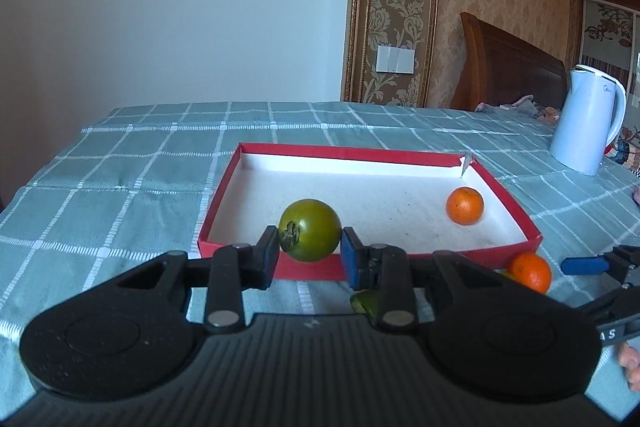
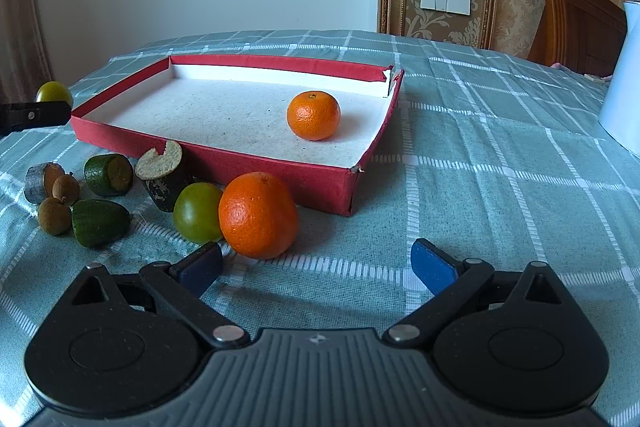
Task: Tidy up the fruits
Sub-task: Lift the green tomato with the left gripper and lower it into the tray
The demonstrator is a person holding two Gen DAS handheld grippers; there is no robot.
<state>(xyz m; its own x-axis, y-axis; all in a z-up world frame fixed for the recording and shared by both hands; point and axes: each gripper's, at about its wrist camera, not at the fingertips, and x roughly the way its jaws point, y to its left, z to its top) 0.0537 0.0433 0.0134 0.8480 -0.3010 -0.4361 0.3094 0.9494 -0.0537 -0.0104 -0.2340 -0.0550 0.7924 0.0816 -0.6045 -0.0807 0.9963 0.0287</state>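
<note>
Left tongs (image 1: 310,247) clamping a round green tomato-like fruit (image 1: 310,230) between blue-faced pads, holding it in the air just above the near wall of the shallow red cardboard tray with a white floor (image 1: 280,270). Lying inside that tray toward its far right corner, a small orange mandarin (image 2: 313,115), alone on the white floor. Right tongs (image 2: 316,267) hanging open and empty over the teal checked cloth covering the desk (image 2: 480,155), pads spread well apart. Resting just beyond the right tongs, a larger orange mandarin (image 2: 258,215), touching a second green round fruit (image 2: 198,213) on its left, both outside the tray and near its front wall. Sitting farther left on the cloth, a dark green cut cucumber-like stub (image 2: 162,177) leaning at the tray wall, a green cylindrical piece (image 2: 108,174), a green tapered piece (image 2: 98,223), a grey stub (image 2: 38,183) and two small brown longan-like fruits (image 2: 54,215). Standing at the far right, a white electric kettle (image 1: 586,121).
</note>
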